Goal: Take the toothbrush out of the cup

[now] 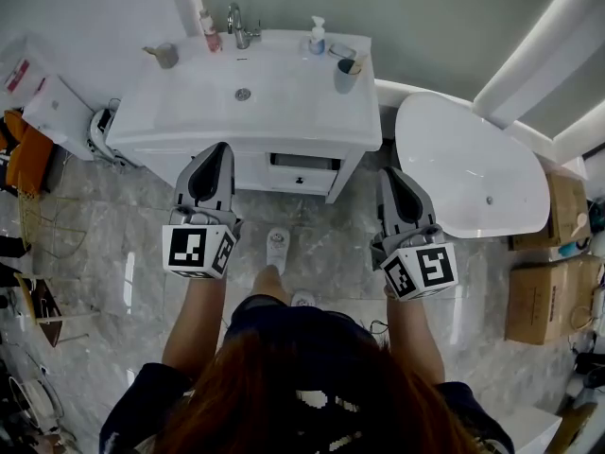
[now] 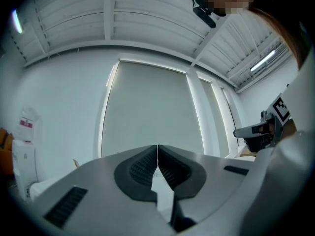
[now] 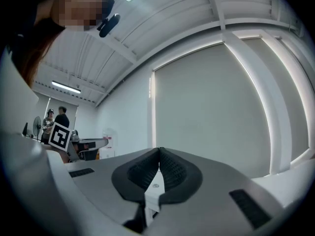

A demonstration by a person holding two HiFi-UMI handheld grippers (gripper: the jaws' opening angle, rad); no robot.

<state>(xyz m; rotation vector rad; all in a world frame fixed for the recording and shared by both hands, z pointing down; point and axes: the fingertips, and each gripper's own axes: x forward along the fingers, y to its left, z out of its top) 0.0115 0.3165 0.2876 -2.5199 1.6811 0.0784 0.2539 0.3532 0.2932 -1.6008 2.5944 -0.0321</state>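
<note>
Head view shows left tool [image 1: 221, 148] and right tool [image 1: 388, 171] closed, empty; toothbrush [image 1: 358, 62] stands in cup [image 1: 345, 78]

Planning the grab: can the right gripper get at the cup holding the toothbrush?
Probably yes: nothing stands between the right gripper and the cup at the back right of the sink, though its shut jaws must open.

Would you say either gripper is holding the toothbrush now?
No, the toothbrush stands in the cup on the sink, and the left gripper and right gripper are shut and empty.
</note>
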